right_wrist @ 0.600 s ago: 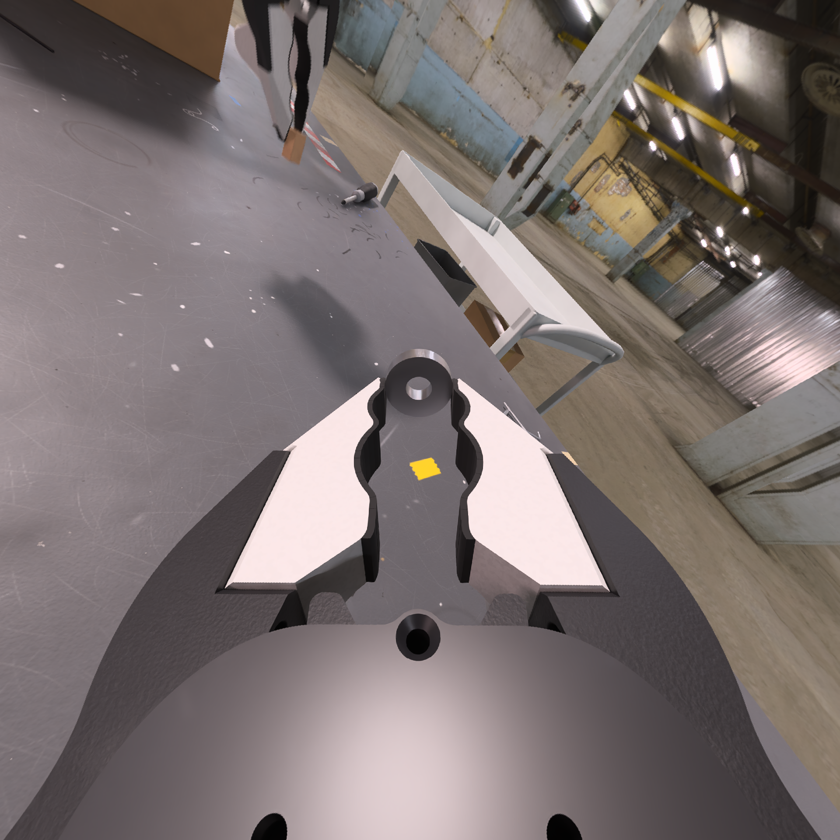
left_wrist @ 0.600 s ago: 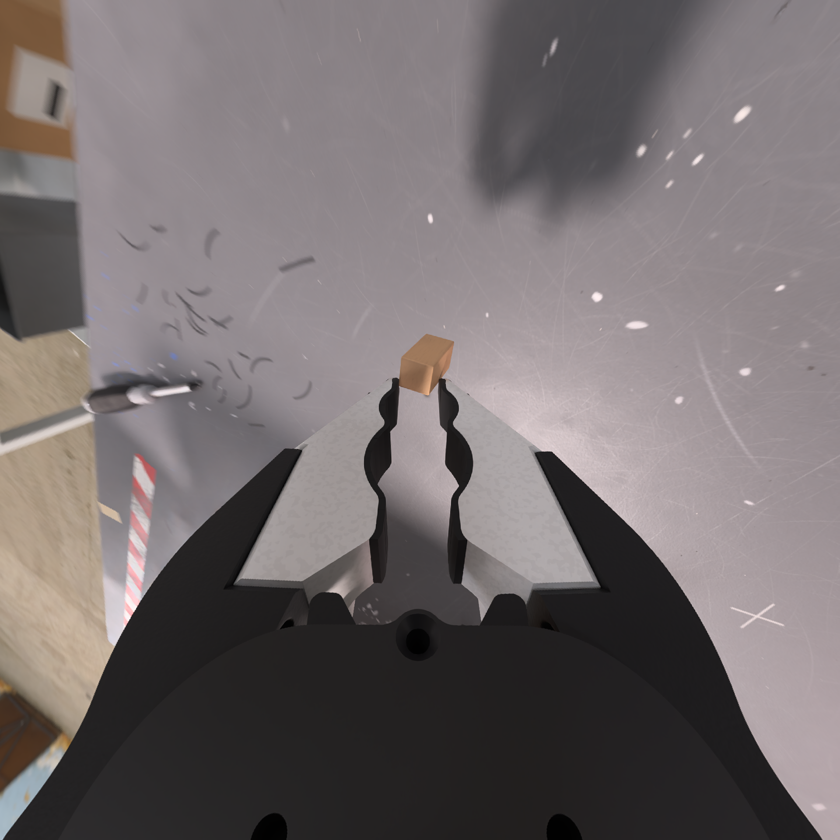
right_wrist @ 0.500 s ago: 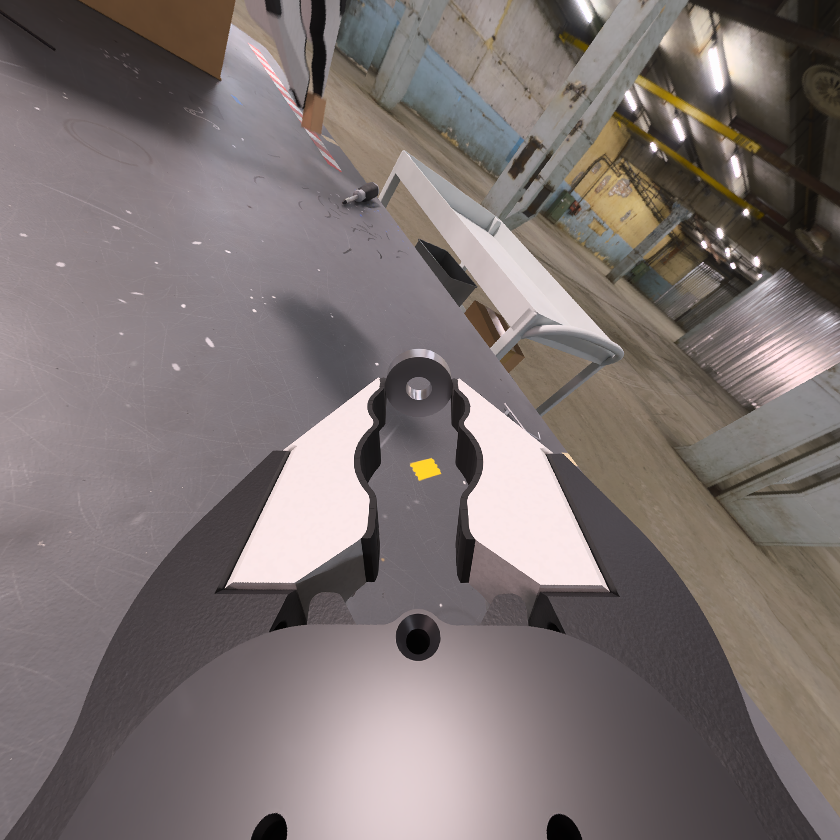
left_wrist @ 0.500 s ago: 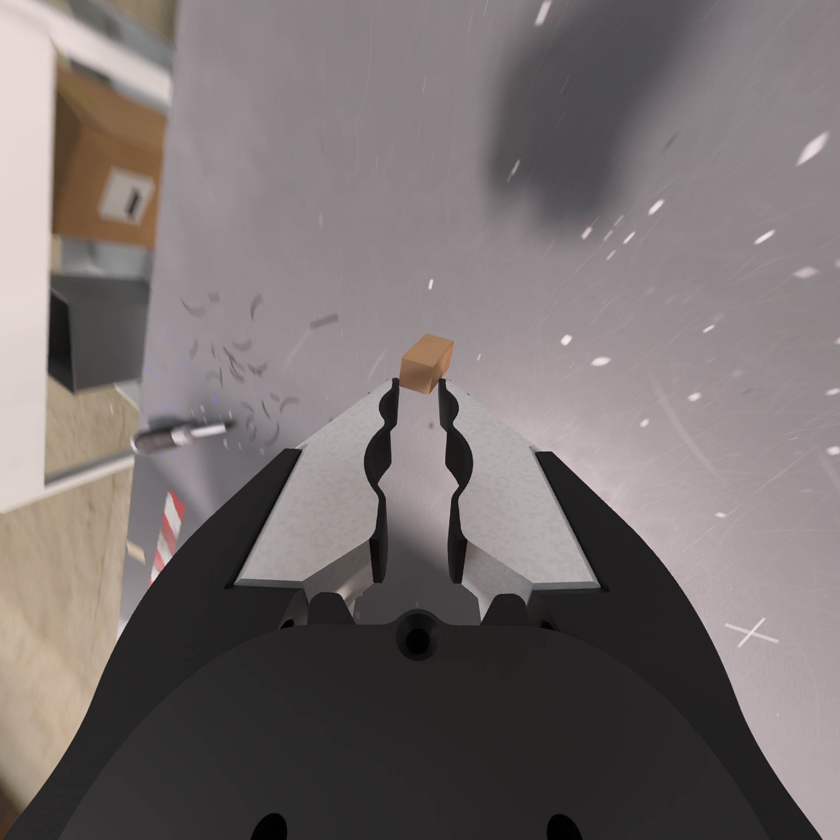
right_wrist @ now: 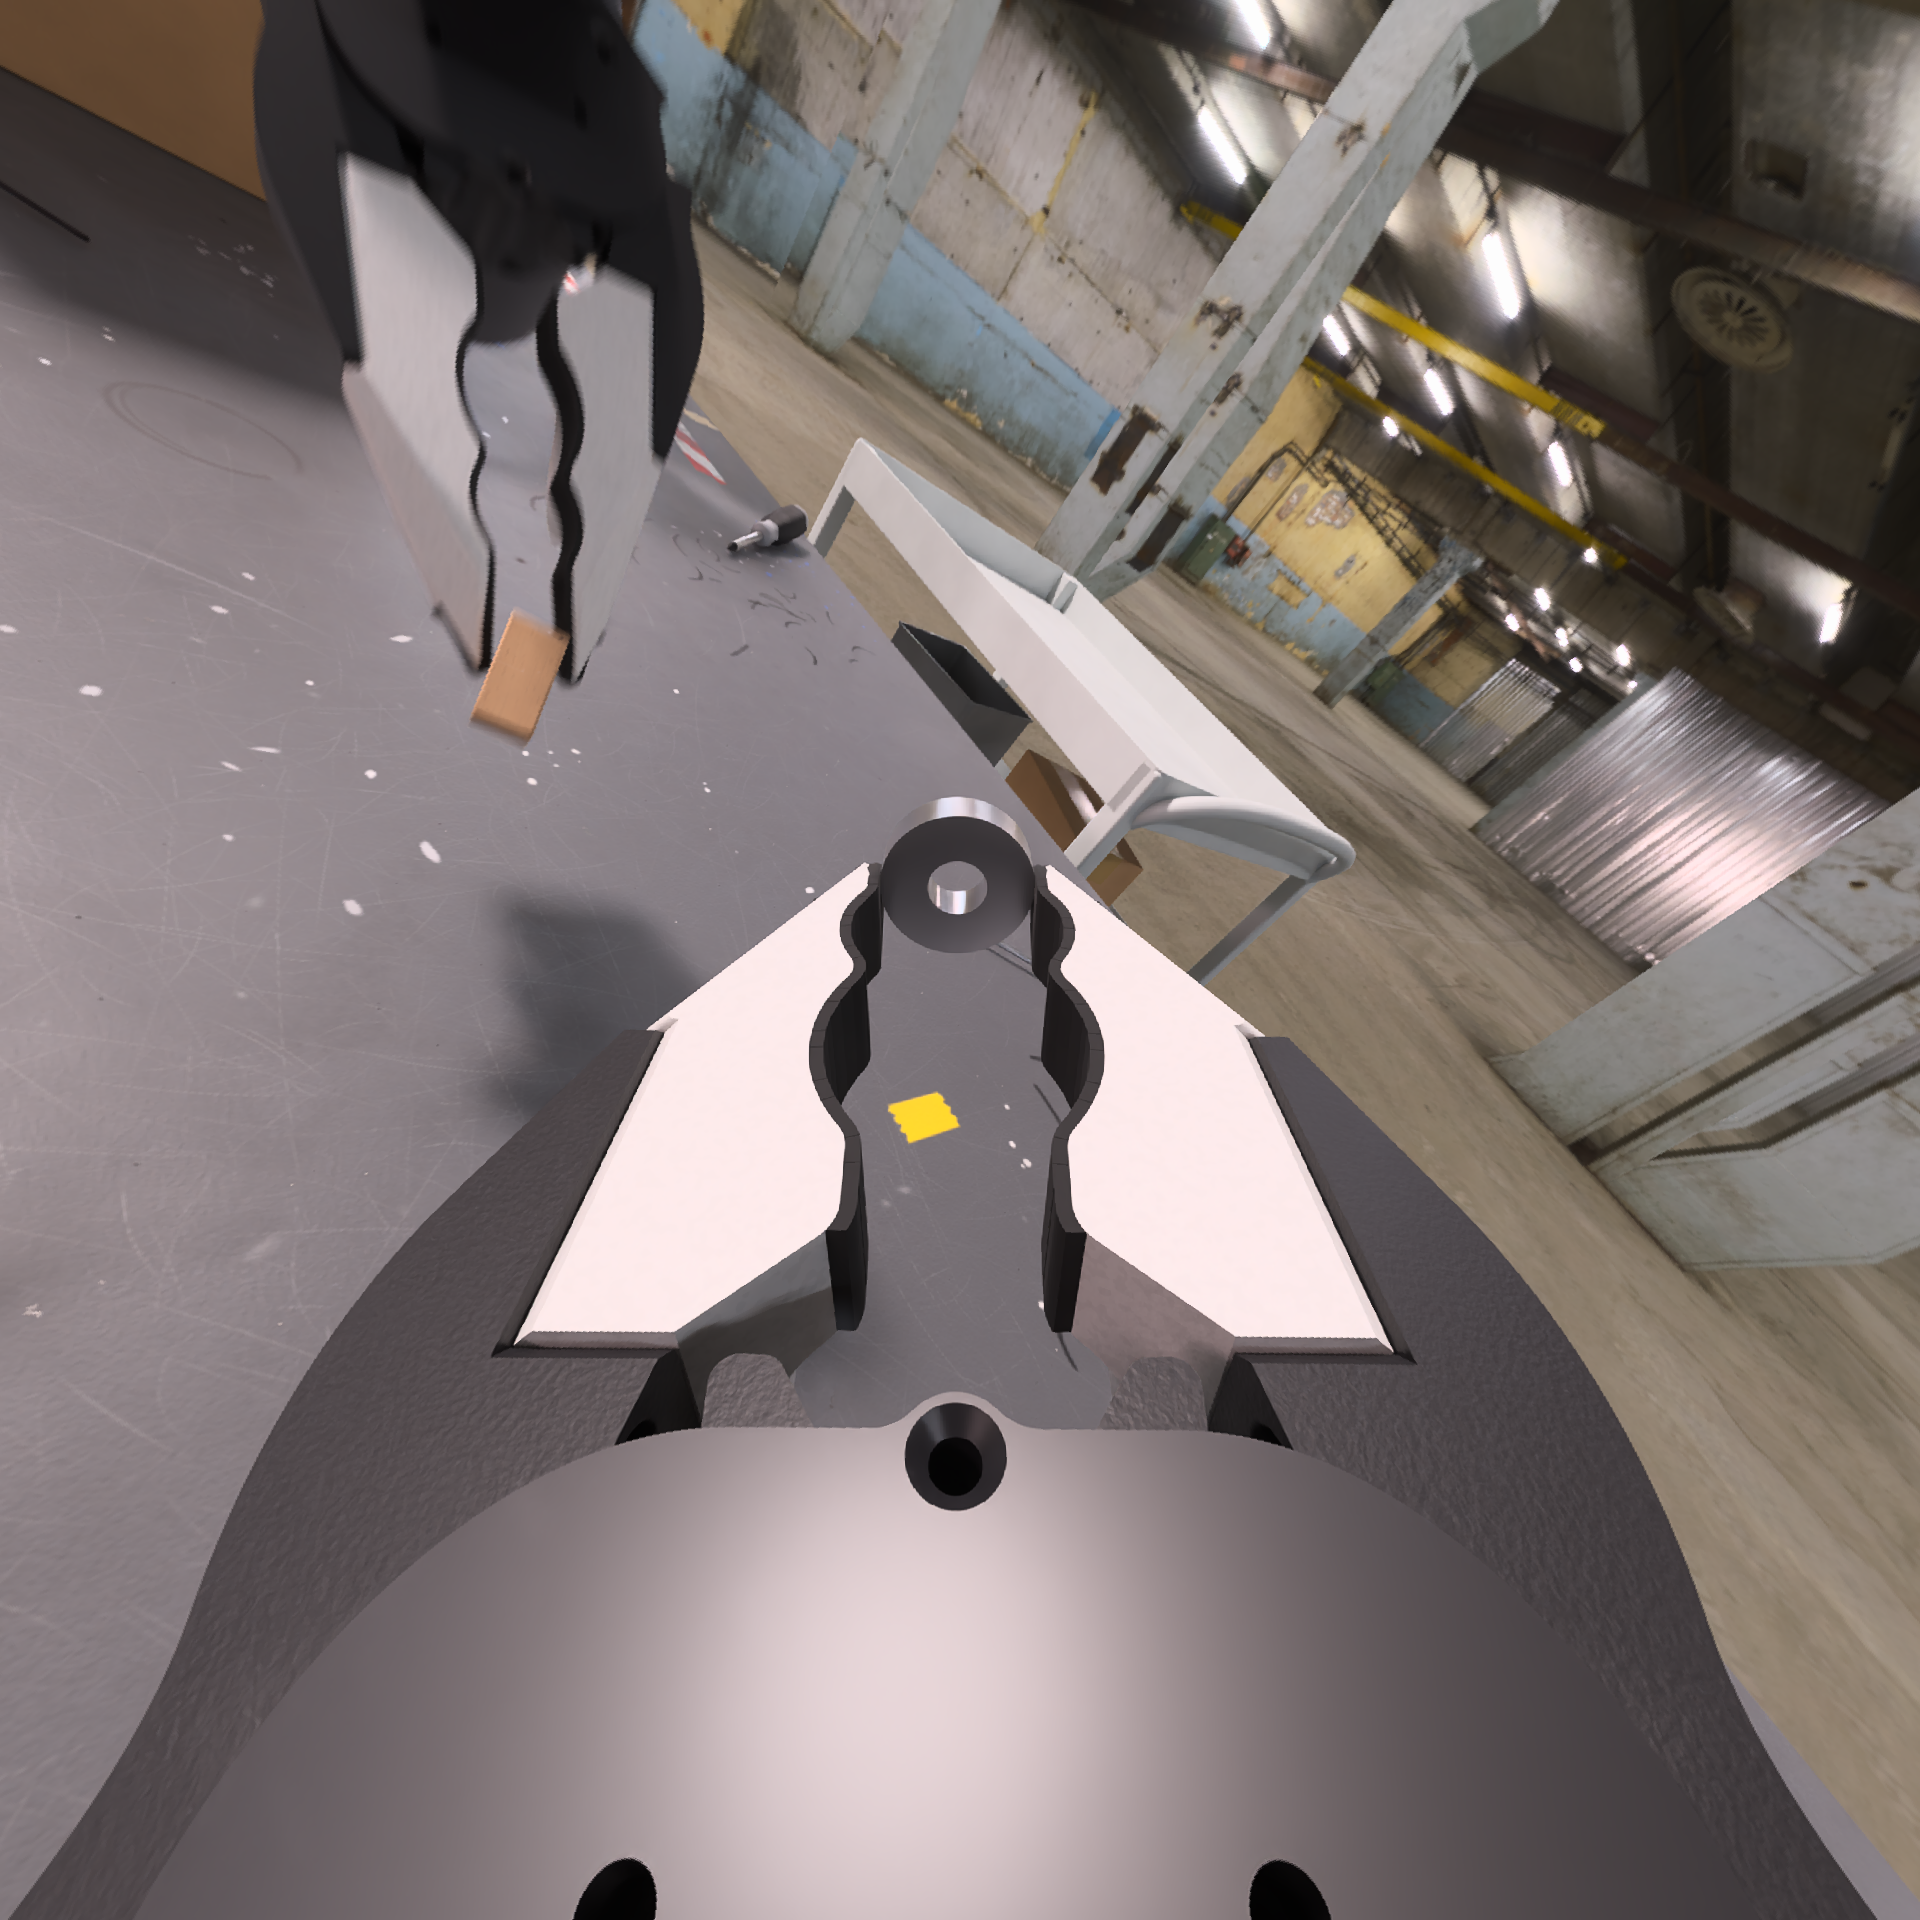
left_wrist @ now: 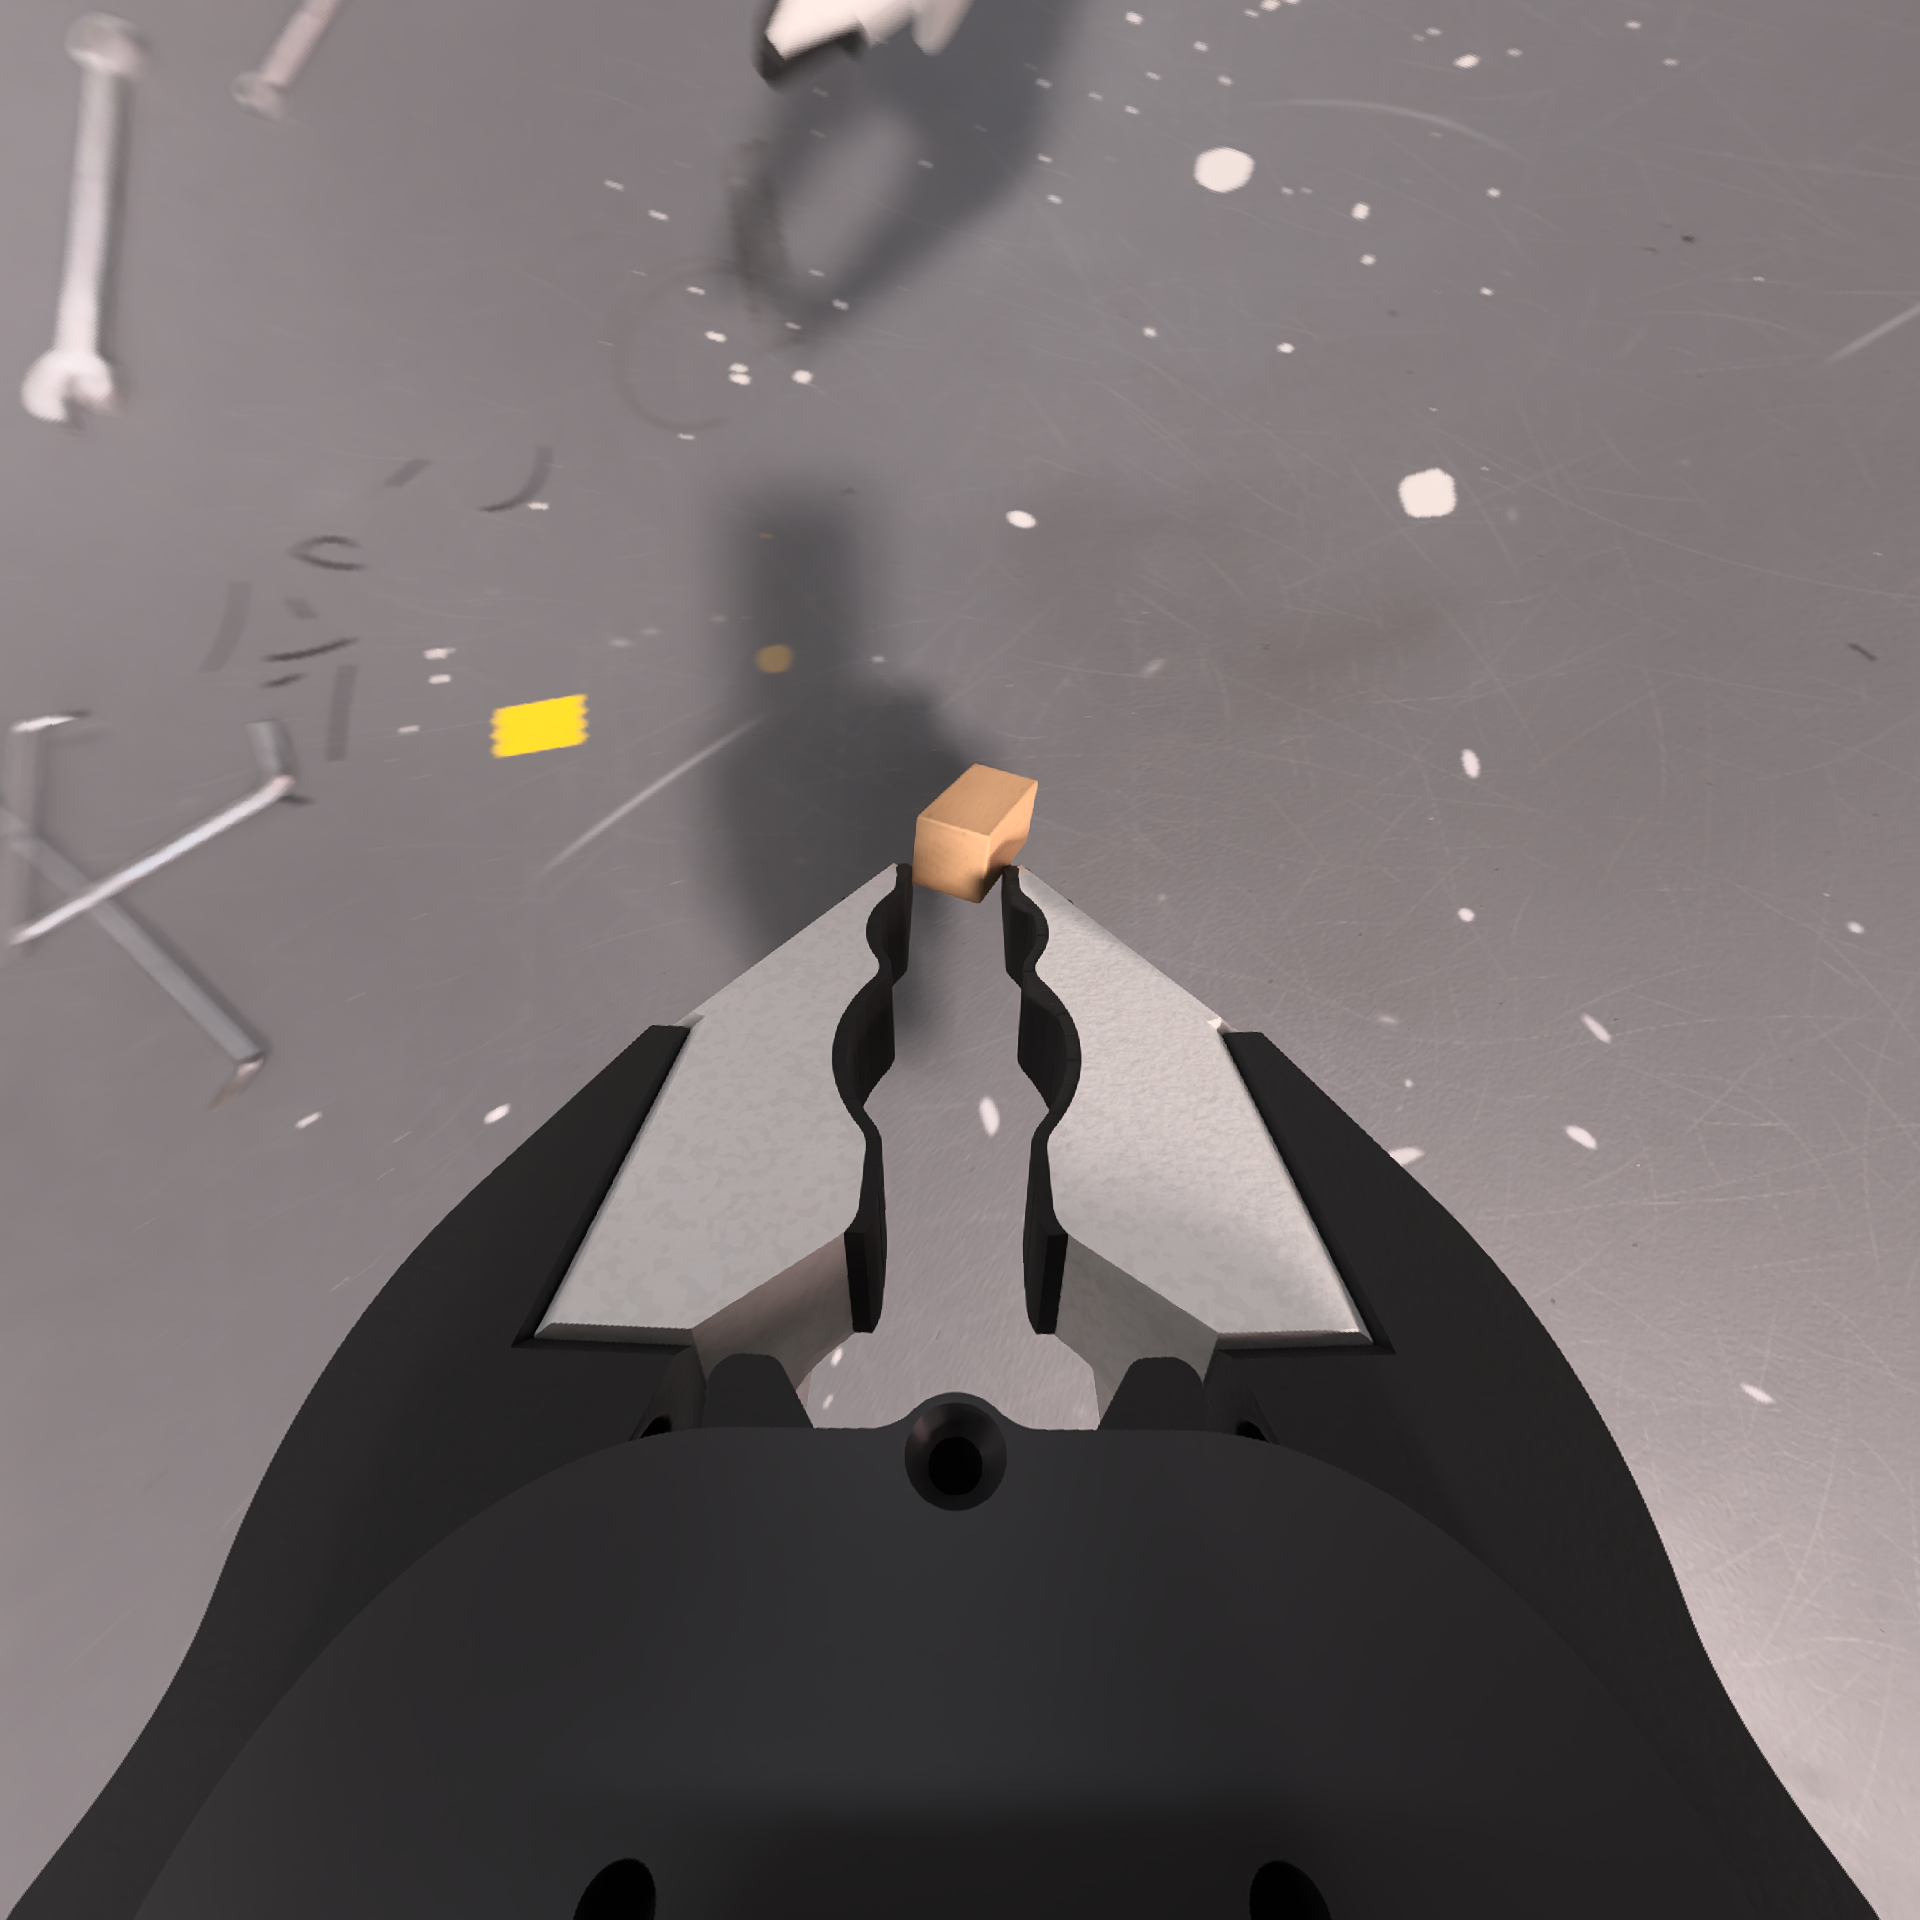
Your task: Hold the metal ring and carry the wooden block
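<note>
My left gripper [left_wrist: 956, 878] is shut on a small light-brown wooden block [left_wrist: 971, 831] held at its fingertips, above the grey metal table [left_wrist: 1351, 675]. In the right wrist view the left gripper [right_wrist: 530, 644] hangs at upper left, tips down, with the wooden block [right_wrist: 517, 675] sticking out below them. My right gripper [right_wrist: 956, 883] is shut on a thick dark metal ring [right_wrist: 956, 891] with a small centre hole, held above the table [right_wrist: 260, 987] near its right edge. Part of the right gripper [left_wrist: 842, 26] shows at the top of the left wrist view.
A yellow tape mark [left_wrist: 538, 724] lies on the table; it also shows between my right fingers [right_wrist: 923, 1117]. A wrench [left_wrist: 83, 229], a bolt [left_wrist: 275, 68], hex keys [left_wrist: 145, 883] and metal shavings lie at the left. A white bench [right_wrist: 1039, 665] stands beyond the table edge.
My left gripper has swung and travelled with the block toward the right gripper, now much closer and larger in the right wrist view. The right gripper has held still with the ring.
</note>
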`<control>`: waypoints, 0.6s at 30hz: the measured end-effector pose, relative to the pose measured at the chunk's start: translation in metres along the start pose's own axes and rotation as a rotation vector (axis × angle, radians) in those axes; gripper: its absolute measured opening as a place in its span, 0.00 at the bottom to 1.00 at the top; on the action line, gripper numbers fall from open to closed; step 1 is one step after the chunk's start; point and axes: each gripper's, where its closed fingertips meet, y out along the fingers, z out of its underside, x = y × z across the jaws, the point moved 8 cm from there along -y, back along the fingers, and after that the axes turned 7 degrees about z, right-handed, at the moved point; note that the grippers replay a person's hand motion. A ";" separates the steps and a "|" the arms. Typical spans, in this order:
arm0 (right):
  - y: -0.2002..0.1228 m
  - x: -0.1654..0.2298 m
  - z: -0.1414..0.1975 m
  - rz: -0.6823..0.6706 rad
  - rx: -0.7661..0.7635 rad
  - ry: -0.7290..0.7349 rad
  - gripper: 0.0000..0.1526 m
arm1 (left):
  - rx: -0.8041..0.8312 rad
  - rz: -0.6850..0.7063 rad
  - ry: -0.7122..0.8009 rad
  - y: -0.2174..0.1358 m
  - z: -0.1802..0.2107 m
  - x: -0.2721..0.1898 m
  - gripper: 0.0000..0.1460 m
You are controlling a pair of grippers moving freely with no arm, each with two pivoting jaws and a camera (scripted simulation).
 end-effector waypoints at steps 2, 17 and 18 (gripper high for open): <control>-0.001 -0.002 0.001 0.006 -0.013 0.001 0.18 | 0.000 0.089 -0.008 0.022 0.008 0.003 0.12; -0.001 0.002 0.005 -0.015 -0.041 -0.092 0.18 | 0.025 0.089 -0.029 0.070 0.044 -0.001 0.12; -0.001 0.003 0.005 -0.021 -0.040 -0.104 0.18 | 0.021 0.080 -0.025 0.071 0.045 -0.001 0.12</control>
